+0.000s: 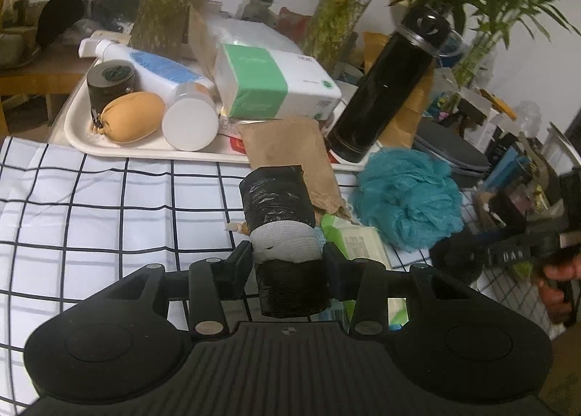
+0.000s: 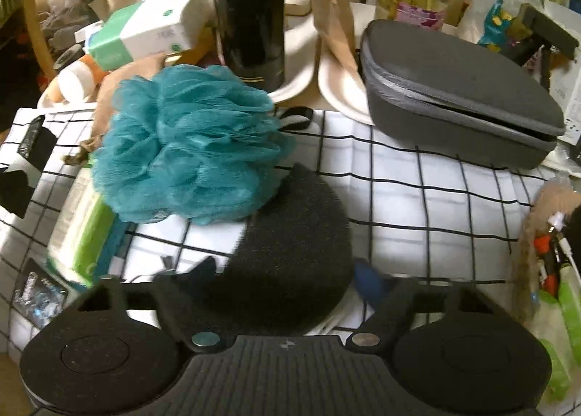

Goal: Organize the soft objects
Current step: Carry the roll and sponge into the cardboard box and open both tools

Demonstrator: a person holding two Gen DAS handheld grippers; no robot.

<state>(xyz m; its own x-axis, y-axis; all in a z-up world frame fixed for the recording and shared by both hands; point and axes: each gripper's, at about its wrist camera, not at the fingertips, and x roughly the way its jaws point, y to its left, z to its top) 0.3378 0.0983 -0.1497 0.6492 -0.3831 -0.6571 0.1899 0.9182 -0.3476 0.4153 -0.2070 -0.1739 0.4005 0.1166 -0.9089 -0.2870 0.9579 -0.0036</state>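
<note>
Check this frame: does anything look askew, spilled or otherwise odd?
Nothing is spilled. The black flask appears to lean in the left wrist view, though fisheye distortion may exaggerate that. A brown paper bag hangs off the white tray onto the checked cloth. Otherwise just clutter.

The cloth [image 1: 109, 198] under my jaws is white with a black grid pattern. On it, the mesh puff [image 2: 192, 147] is teal and the sponge [image 2: 294, 241] beside it charcoal. Beyond the cloth, the flask [image 1: 388, 85] is black, the tissue pack [image 1: 276, 85] white with a green band, and the case [image 2: 461, 96] grey.
</note>
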